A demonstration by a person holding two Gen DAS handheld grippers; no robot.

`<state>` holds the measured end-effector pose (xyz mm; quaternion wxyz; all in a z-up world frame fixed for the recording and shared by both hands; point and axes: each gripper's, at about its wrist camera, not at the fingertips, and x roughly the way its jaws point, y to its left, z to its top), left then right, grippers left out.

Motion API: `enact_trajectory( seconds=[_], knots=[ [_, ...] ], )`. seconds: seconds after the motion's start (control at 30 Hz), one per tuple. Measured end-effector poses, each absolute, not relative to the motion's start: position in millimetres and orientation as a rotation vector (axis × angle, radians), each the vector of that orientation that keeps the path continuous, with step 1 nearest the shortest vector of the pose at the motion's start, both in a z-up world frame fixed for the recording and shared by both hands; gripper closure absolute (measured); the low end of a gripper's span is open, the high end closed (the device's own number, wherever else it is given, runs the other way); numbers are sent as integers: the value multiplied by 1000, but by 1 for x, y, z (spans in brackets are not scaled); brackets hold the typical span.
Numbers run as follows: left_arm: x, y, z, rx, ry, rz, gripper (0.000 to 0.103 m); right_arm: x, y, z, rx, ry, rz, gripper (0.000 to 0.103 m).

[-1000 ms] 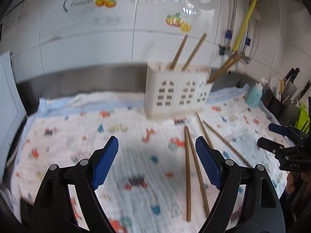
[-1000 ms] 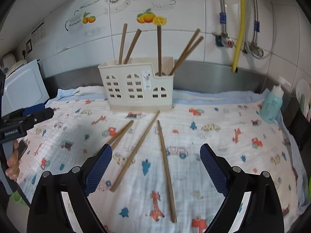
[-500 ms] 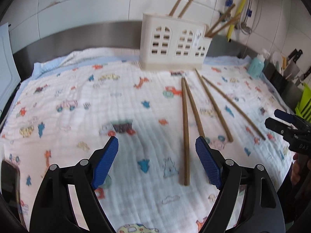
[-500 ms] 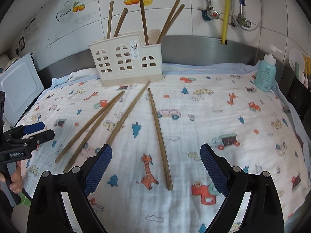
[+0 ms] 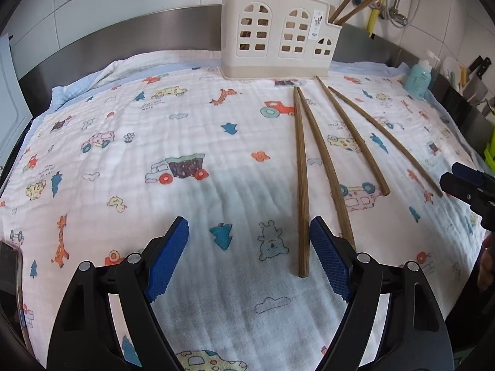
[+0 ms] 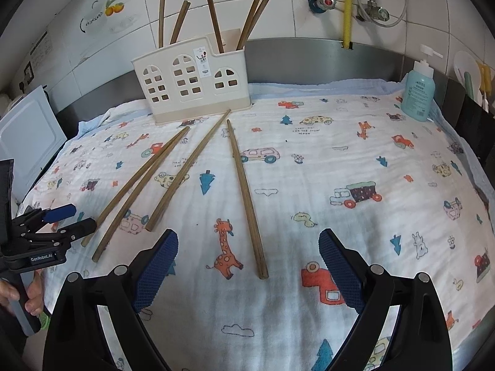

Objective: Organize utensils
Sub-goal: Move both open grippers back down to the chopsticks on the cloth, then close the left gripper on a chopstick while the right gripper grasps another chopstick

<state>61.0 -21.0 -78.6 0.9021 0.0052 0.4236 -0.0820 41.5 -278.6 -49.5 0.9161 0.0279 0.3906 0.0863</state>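
I'm holding both the left gripper (image 5: pixel 249 259) and right gripper (image 6: pixel 247 269) spread empty, centring each over one chopstick (image 6: pixel 246 198) near the cloth's (image 6: pixel 355 154) front edge.

Bare cloth (image 5: pixel 130 191) left of chopsticks (image 5: pixel 301 182)

Matt brown wooden chopsticks (image 6: pixel 246 196) lie on soft crinkled printed cloth (image 6: pixel 309 160). The cream holder (image 6: pixel 188 83) is smooth plastic. Glossy white tiles (image 6: pixel 287 6) rise above a brushed metal backsplash (image 6: pixel 309 58).
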Motion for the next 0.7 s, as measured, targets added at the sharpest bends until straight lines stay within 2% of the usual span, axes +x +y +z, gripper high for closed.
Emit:
enact_trajectory(
  seconds=[0.2,0.27,0.33,0.47,0.57,0.7],
  knots=[
    [61,-27,-76,47,859,-153,25,41,-276,-54,48,815,182,14],
    [62,-28,-77,52,864,-155,34,41,-275,-55,42,819,183,14],
    [62,-29,-78,52,866,-157,37,42,-274,-57,40,824,185,14],
    [64,-27,-77,42,860,-157,54,42,-273,-59,37,830,187,15],
    [65,-27,-75,29,857,-167,66,43,-274,-61,45,842,191,25],
    [65,-30,-75,25,849,-194,76,44,-275,-64,59,853,197,35]
  ],
)
